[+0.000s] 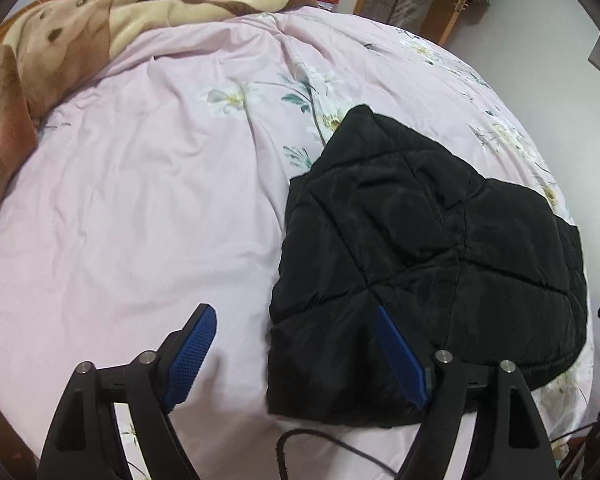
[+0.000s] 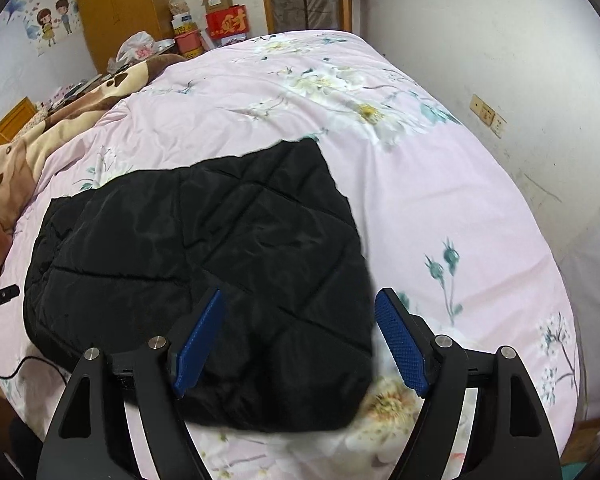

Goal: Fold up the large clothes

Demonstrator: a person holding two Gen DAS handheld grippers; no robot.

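Observation:
A black quilted jacket [image 1: 428, 264] lies folded into a compact block on the pink floral bedcover [image 1: 148, 208]. My left gripper [image 1: 294, 314] hovers above the jacket's near left corner, open, with nothing between its blue pads [image 1: 190, 356]. In the right wrist view the same jacket [image 2: 204, 272] fills the lower left of the bed. My right gripper [image 2: 300, 298] hangs over its near right corner, open and apart from the cloth. The tip of the other gripper shows at the left edge of that view.
A brown and cream plush blanket [image 1: 48, 60] is heaped along the bed's far left side. A black cable [image 1: 324, 446] runs over the bed's near edge. Boxes [image 2: 226, 20] and a wooden wardrobe [image 2: 120, 4] stand beyond the bed; a white wall [image 2: 500, 60] borders its right.

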